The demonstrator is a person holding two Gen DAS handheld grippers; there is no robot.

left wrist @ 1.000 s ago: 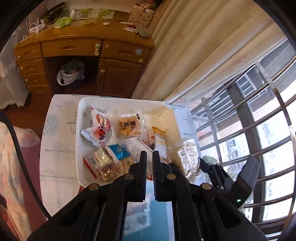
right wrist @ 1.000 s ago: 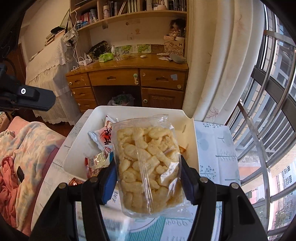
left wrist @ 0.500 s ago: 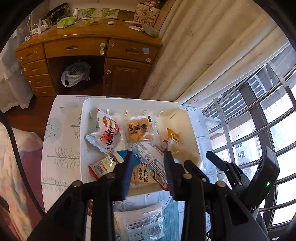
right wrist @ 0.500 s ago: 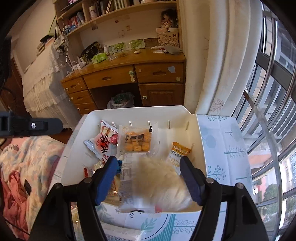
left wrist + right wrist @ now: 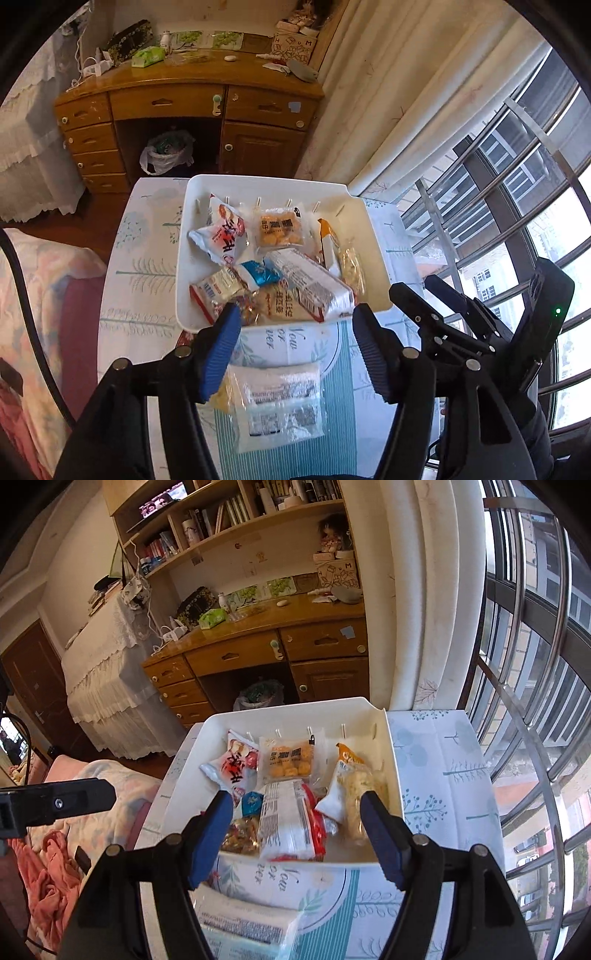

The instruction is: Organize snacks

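A white tray [image 5: 373,236] [image 5: 392,771] on the patterned table holds several snack packets. A clear bag of puffed snacks [image 5: 364,794] [image 5: 351,266] lies at the tray's right side, free of any grip. My right gripper [image 5: 295,834] hangs over the tray's near edge, open, with nothing between its blue pads. My left gripper [image 5: 295,350] is opening its jaws above the table in front of the tray, and nothing is pressed between them. A clear packet [image 5: 277,398] [image 5: 240,930] lies flat on the table below it. The right gripper [image 5: 461,325] also shows at the right of the left wrist view.
A wooden desk [image 5: 192,96] with drawers stands beyond the table, with a bin bag [image 5: 166,151] in its kneehole. Curtains [image 5: 388,92] and window bars [image 5: 517,166] close off the right. A bed with blankets [image 5: 74,812] lies to the left.
The right gripper let go of the puffed snack bag, which now lies in the tray's right side. The left gripper went from shut to open and drew back from the tray.
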